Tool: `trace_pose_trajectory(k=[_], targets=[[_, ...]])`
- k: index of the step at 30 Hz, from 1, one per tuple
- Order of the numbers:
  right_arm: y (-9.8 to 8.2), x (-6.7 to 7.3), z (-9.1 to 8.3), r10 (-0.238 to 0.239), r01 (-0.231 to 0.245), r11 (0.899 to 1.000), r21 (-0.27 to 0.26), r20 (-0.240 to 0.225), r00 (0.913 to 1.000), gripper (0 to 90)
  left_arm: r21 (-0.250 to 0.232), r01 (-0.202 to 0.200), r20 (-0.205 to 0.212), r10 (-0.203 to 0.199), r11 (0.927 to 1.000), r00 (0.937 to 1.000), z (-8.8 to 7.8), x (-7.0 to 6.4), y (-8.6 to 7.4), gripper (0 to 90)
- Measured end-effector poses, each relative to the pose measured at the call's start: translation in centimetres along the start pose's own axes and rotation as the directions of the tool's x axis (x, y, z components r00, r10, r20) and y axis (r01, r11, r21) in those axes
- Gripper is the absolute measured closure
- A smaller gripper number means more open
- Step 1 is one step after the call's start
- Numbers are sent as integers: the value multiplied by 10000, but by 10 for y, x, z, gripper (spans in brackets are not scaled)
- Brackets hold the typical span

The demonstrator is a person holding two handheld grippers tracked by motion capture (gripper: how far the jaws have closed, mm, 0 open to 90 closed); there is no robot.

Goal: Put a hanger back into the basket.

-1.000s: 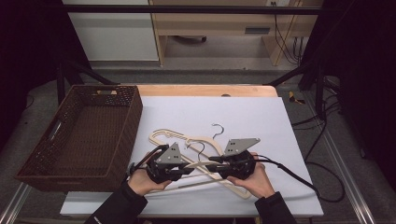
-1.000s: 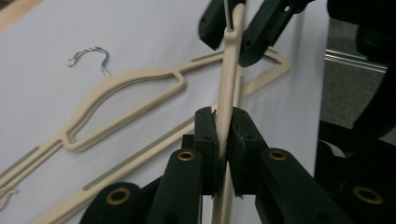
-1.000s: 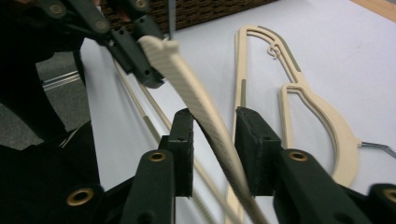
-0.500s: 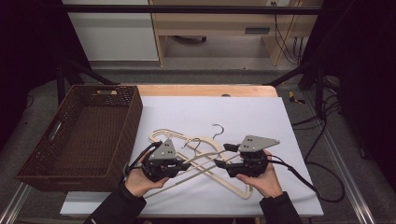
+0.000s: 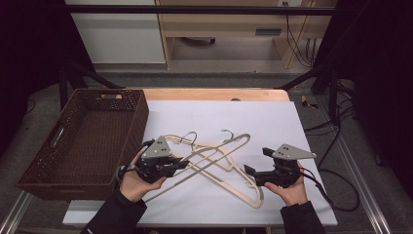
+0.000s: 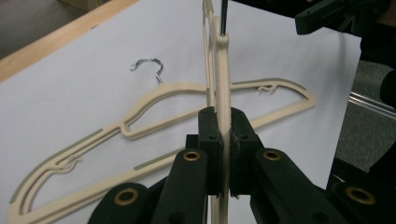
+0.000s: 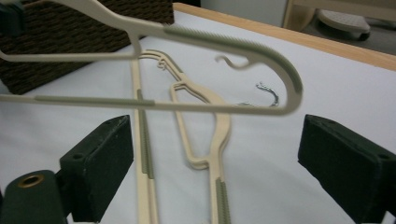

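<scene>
Our left gripper has its jaws clamped tight on the thin edge of a cream plastic hanger; in the left gripper view the hanger stands on edge between the two black pads and runs straight out ahead of them. From the high view this held hanger rises off the white table and slants away from the left gripper toward the far right, its rounded end up near the far side of the pile.

Beyond and below the left gripper's jaws, a second cream hanger lies flat on the table, its metal hook pointing away to the left of the jaws.

Our right gripper has its jaws spread wide and grips nothing. In the right gripper view the raised hanger's curved shoulder crosses just above and ahead of the gap, while the flat hanger lies on the table below, between the pads.

Off to the outer side of the left gripper, a dark wicker basket sits at the table's edge.
</scene>
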State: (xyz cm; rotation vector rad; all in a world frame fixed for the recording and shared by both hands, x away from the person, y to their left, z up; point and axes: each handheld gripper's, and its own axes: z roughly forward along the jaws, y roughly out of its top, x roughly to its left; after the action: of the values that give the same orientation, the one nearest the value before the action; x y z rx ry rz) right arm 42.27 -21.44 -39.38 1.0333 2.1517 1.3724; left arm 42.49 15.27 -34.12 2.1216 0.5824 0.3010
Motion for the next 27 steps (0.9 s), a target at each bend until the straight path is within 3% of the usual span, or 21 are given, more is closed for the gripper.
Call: trace_pose_trajectory(k=[7,13,19,20,21,27], targets=[[-9,-10,-12,398,-379,9983,-451,422,9983,83,-653,-85,-217,71,9978,9997,-33,8,20,862],[-14,-15,-17,603,-573,9966,-585,503,9969,78,-1099,-155,-490,102,9938,9987,-61,14,39,862],[-15,-14,-19,524,-489,9961,-730,466,9975,71,-1275,4,-978,-130,9918,9951,-88,35,49,862],[-16,-14,-19,539,-505,9960,-742,456,9975,69,-1417,111,-1121,-272,9898,9933,-99,47,50,862],[-16,-14,-19,552,-515,9959,-745,473,9974,67,-1417,111,-1121,-272,9898,9933,-99,47,50,862],[-17,-15,-19,604,-564,9955,-767,511,9969,63,-1592,468,-1876,-768,9861,9792,-124,83,45,862]])
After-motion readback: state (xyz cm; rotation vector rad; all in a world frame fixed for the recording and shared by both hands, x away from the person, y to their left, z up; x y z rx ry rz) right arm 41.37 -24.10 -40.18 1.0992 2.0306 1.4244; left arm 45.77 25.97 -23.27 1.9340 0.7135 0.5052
